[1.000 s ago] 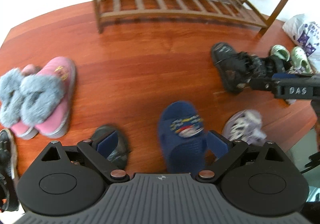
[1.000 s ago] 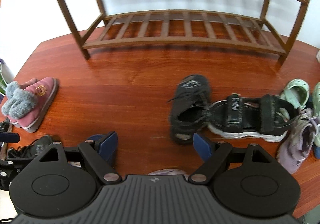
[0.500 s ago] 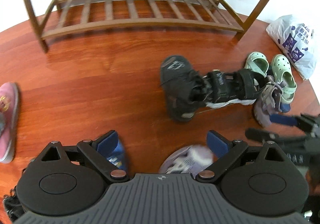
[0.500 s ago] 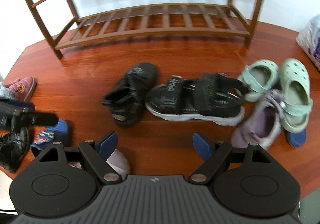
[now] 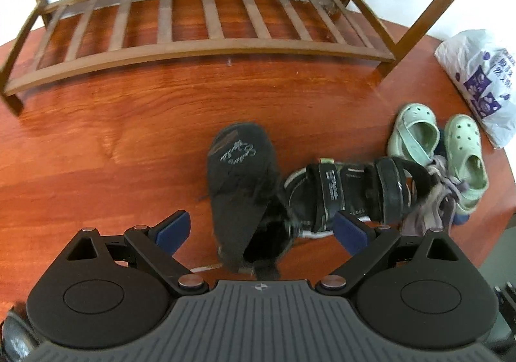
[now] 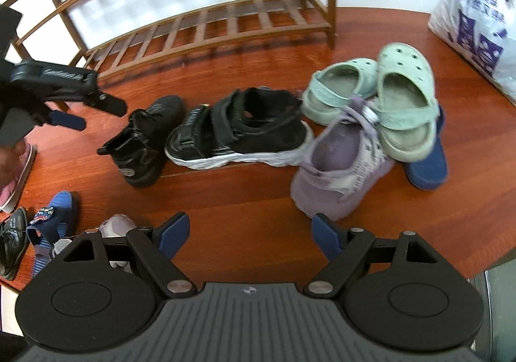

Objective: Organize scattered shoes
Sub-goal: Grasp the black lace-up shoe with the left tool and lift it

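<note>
In the left wrist view my left gripper [image 5: 262, 231] is open above a black ankle boot [image 5: 242, 181] lying on the wooden floor; its blue pads [image 5: 172, 231] stand clear of the boot on both sides. A black strap sandal [image 5: 348, 187] touches the boot's right side. My right gripper [image 6: 250, 234] is open and holds nothing, over bare floor in front of a lilac sneaker [image 6: 338, 165]. Two mint clogs [image 6: 403, 97] rest on that sneaker and on a blue slipper [image 6: 429, 165]. The left gripper [image 6: 93, 112] shows at the left of the right wrist view.
A low wooden shoe rack [image 5: 200, 49] stands against the wall behind the shoes, its slats bare. A white plastic bag [image 6: 477, 29] lies at the right. At the left lie another blue slipper [image 6: 51, 220], a second lilac sneaker [image 6: 116, 226], a black shoe [image 6: 13, 239] and a pink slipper [image 6: 16, 175].
Both grippers swept right across the floor. The left went from over the blue slipper to over the black boot; the right went from the boot towards the lilac sneaker. Both stayed open.
</note>
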Motion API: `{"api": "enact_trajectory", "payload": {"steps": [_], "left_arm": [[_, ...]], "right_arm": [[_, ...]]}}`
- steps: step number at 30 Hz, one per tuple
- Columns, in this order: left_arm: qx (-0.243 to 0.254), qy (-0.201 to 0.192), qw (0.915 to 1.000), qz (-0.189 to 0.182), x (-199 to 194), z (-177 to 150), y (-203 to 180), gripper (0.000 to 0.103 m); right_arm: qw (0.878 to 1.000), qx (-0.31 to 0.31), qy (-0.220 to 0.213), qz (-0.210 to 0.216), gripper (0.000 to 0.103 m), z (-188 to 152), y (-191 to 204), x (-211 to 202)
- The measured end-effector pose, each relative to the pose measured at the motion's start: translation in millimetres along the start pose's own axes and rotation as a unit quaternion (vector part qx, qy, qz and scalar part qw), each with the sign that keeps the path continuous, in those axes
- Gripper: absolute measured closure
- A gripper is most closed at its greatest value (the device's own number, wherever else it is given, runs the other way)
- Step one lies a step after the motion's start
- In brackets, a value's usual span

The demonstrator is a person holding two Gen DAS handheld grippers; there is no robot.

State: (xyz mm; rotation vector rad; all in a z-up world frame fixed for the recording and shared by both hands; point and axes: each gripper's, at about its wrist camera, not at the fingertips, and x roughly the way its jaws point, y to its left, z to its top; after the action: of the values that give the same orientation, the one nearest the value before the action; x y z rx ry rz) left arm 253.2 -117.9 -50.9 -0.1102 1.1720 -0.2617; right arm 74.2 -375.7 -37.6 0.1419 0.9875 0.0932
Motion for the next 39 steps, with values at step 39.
{"api": "enact_trajectory", "payload": {"steps": [39], "left_arm": [[0.025,0.01,0.9989,0.039,54.9,5.6,0.2,0.041]], "right_arm": [[0.999,-0.039,-0.013,0.011,0.016,41.5,-55.5,-6.2]]}}
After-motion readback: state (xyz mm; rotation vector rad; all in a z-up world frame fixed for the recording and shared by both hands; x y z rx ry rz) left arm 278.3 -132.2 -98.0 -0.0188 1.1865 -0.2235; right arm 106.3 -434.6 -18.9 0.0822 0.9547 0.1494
